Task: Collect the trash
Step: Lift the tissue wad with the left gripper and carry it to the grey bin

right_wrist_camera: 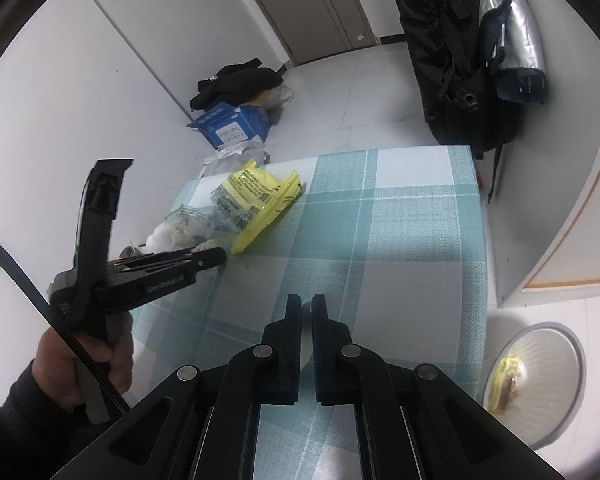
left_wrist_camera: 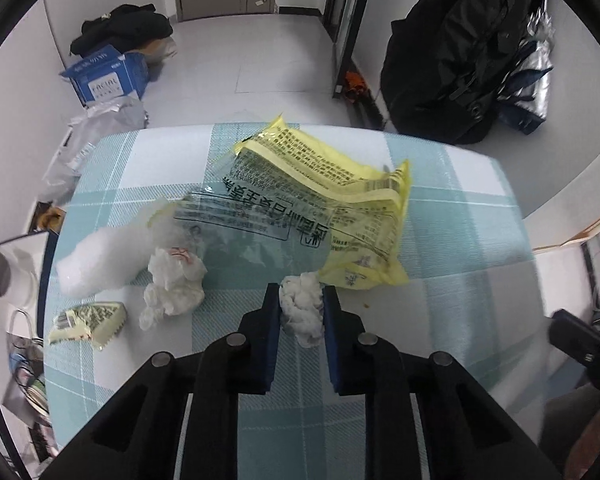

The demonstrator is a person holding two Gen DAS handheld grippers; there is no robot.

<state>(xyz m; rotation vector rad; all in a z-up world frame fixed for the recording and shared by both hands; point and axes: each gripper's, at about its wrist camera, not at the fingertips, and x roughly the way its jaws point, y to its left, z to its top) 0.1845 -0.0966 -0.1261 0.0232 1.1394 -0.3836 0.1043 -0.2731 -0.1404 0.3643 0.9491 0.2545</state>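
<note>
Left tool [left_wrist_camera: 301,300] clamping tissue wad [left_wrist_camera: 302,312]

home room, tiled floor [left_wrist_camera: 260,52], coats [left_wrist_camera: 460,48] hanging, clothes pile [left_wrist_camera: 124,28], checked tablecloth [left_wrist_camera: 460,240]

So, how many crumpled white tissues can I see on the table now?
2. One small tissue wad sits between the jaws of the left gripper, pads pressing it. A bigger crumpled tissue lies left of it, near the clear wrapper. More may hide under the wrappers.
</note>
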